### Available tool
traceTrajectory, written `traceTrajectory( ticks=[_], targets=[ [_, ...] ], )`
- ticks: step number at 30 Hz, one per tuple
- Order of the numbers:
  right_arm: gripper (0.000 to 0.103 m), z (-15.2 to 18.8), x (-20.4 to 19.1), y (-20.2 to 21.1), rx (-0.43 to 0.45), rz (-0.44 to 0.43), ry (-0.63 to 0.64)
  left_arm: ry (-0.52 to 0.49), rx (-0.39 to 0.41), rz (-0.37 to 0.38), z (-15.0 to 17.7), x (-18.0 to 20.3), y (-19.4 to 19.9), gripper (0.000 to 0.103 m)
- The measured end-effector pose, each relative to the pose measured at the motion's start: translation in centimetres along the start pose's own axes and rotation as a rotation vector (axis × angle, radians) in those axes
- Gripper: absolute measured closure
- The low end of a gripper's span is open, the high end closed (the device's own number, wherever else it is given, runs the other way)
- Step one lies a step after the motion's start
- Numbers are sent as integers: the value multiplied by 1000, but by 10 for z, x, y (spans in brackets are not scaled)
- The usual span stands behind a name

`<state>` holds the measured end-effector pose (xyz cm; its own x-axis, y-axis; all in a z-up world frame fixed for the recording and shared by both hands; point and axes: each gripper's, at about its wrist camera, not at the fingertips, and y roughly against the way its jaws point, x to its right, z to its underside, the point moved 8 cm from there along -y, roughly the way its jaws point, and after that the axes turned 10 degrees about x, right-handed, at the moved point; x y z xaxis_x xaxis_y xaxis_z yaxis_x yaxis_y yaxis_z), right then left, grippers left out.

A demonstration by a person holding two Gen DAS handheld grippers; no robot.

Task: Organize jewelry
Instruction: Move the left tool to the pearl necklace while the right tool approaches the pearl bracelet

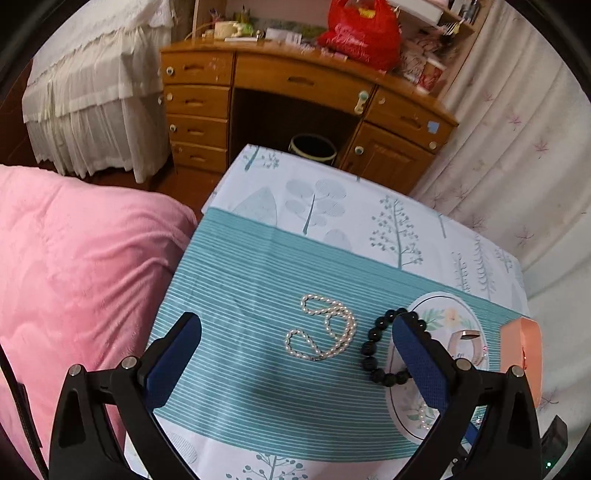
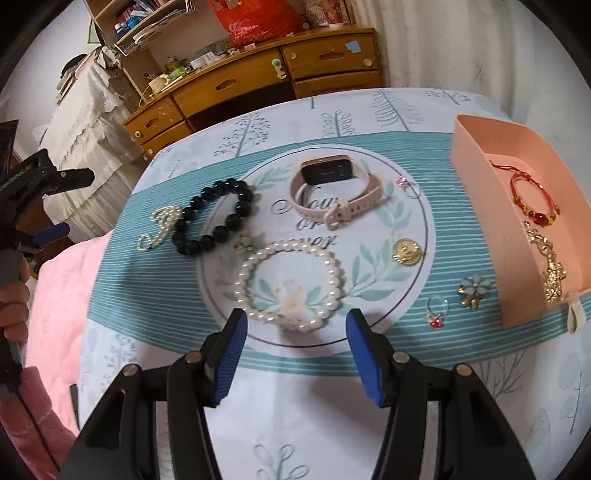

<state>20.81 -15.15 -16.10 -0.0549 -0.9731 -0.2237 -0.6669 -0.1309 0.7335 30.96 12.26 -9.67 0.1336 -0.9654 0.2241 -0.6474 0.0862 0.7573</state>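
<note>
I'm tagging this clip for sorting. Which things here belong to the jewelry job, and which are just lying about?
Job:
pink tray
red bracelet
gold chain
pearl bracelet
black bead bracelet
small pearl strand
watch
gold coin pendant
flower brooch
two rings

Lying about:
pink blanket
wooden desk
red bag

The left tongs [image 1: 295,332] point steeply downward with their blue-padded jaws spread as wide as they go, nothing between the pads. The right tongs [image 2: 295,332] tilt down likewise, jaws about half apart and empty (neither pad touches anything). Off to the left of the right tongs, a hand [image 2: 13,306] grips the left tool's handle, fingers curled.
</note>
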Motion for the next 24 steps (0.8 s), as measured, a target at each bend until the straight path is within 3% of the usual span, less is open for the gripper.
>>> traceTrajectory(
  ticks=[7,12,20,24],
  targets=[
    [48,-3,8,-6,16,33,19,-33,-52,36,9,11,-23,1],
    [55,-5,11,-7,30,27,21,-71,-69,31,15,21,-40,1],
    [77,-8,13,-11,49,72,80,-178,-118,-34,32,32,-69,1],
    [81,-8,12,-12,52,95,120,-185,-139,-38,39,37,-78,1]
  ],
)
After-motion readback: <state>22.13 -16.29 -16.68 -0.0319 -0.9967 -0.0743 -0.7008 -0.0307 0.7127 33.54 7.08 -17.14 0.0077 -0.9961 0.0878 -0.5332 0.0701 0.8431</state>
